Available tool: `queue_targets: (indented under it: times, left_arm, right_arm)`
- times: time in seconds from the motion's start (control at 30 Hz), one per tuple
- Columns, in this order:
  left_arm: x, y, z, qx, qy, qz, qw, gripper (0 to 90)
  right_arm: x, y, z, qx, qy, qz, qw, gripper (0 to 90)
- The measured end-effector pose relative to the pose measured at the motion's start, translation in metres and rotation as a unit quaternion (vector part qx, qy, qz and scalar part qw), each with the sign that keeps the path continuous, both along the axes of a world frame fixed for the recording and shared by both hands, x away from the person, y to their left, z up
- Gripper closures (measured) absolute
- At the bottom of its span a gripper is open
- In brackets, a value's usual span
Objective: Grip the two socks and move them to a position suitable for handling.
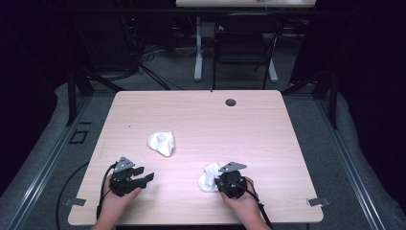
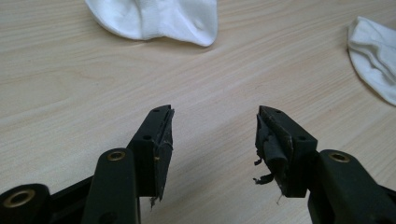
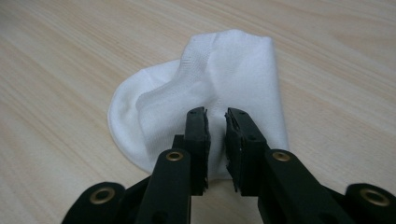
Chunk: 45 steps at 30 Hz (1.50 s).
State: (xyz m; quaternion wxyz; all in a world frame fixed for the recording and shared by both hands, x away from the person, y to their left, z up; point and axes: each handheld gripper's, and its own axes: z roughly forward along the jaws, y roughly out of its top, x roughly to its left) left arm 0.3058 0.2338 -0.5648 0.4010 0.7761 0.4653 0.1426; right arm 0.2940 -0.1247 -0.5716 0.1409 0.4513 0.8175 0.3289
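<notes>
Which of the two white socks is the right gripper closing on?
The near sock, by the table's front edge, sits between the right gripper's nearly closed jaws. The other sock lies apart, farther toward mid-table.

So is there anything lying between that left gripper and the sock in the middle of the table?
Nothing visible does. The left gripper has its jaws open over bare table, and the wood runs unbroken up to the middle sock. The other sock lies off to the side, at the right gripper.
</notes>
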Motion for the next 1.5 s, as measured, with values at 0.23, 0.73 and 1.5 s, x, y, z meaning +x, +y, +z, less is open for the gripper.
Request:
queue_targets:
  times: [0.23,0.73,1.5]
  left_arm:
    - [0.005,-0.001,-0.001,0.004,0.001,0.002,1.0000,47.4]
    - [0.079,-0.022,0.007,0.035,-0.006,0.053,0.9980,54.2]
    - [0.128,-0.043,-0.007,0.087,0.016,0.049,0.9949,78.4]
  right_arm:
    - [-0.007,0.007,-0.002,0.005,-0.007,0.006,0.9999,78.6]
    - [-0.019,0.023,-0.001,0.002,-0.008,0.058,0.9983,78.9]
    - [-0.020,0.005,0.018,0.062,-0.047,0.063,0.9950,73.9]
